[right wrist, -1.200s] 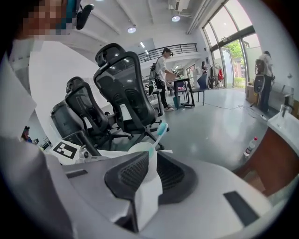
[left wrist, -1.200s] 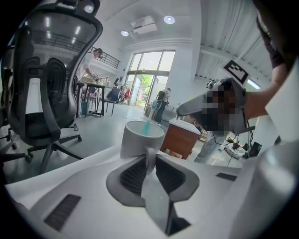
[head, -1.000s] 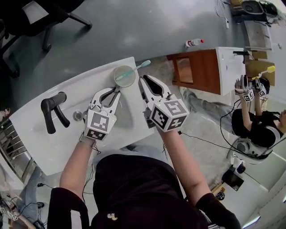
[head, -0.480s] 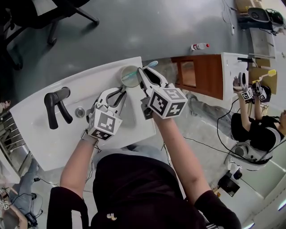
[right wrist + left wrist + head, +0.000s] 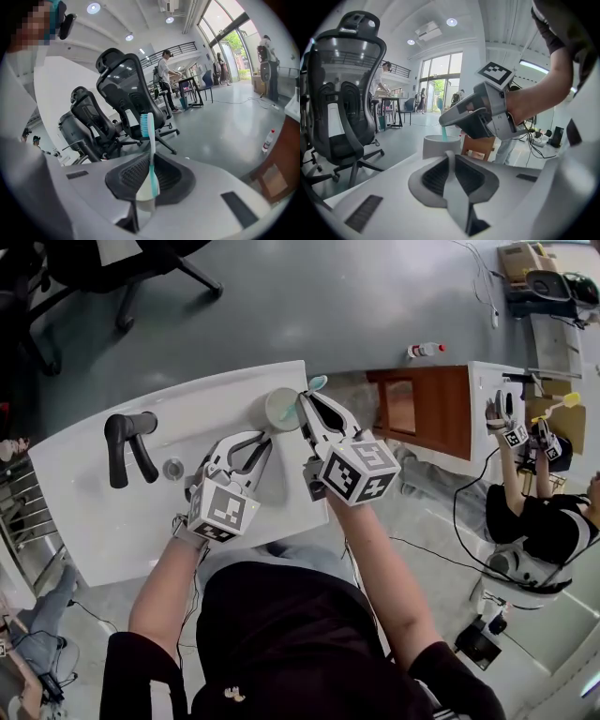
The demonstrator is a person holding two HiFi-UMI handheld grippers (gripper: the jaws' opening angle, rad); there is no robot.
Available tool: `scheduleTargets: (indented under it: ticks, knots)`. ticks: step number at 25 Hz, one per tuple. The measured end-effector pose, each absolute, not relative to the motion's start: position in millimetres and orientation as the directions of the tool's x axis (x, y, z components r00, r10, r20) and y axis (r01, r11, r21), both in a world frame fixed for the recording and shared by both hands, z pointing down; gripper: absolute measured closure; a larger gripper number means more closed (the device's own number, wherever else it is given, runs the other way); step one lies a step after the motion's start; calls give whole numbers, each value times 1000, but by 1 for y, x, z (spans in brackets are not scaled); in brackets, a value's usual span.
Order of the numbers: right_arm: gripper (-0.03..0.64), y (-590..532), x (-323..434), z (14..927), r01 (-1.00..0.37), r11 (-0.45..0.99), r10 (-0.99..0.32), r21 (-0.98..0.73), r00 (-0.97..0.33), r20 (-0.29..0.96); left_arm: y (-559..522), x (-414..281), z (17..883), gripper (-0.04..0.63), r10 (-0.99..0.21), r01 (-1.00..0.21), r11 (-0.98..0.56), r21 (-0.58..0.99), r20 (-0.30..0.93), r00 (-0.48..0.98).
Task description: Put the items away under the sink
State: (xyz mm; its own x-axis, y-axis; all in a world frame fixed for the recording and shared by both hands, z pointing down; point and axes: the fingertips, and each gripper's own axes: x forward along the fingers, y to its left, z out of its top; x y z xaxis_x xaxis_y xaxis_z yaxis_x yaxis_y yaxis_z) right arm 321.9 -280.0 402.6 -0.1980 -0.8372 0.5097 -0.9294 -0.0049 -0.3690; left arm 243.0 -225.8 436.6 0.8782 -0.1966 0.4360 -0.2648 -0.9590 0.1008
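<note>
A white cup (image 5: pixel 279 409) stands at the far edge of the white sink counter (image 5: pixel 112 531), with a teal toothbrush (image 5: pixel 316 383) leaning out of it to the right. My right gripper (image 5: pixel 307 399) reaches over the cup's right side, shut on the toothbrush (image 5: pixel 149 140), whose bristles stick up above the jaws. In the left gripper view, the right gripper (image 5: pixel 478 115) hovers over the cup (image 5: pixel 438 144) and the teal handle (image 5: pixel 443 132) runs down into it. My left gripper (image 5: pixel 262 442) lies low over the counter, left of the right one, shut and holding nothing (image 5: pixel 450 157).
A black faucet (image 5: pixel 131 451) and a drain (image 5: pixel 173 468) sit at the counter's left. Beyond the counter's right end is a brown wooden cabinet (image 5: pixel 422 404), with a small bottle (image 5: pixel 424 350) on the floor behind it. Office chairs (image 5: pixel 122 103) stand past the counter. Another person (image 5: pixel 534 512) is at the right.
My right gripper has moved up to the cup's right side and its jaws have narrowed onto the toothbrush. The left gripper stays beside it.
</note>
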Motion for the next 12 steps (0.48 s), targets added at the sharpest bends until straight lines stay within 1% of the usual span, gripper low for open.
scheduleTargets:
  ticks: [7,12]
  knots:
    - [566,-265,311,357,-916,64,-874,-396,-243,420,-210,225,416,540,-260,-333,-937,105,425,867]
    - [566,-253,301,312,-887,131,-900,-444,-294,322,-194,201,400,540,-336,-411,-906,102,416,845]
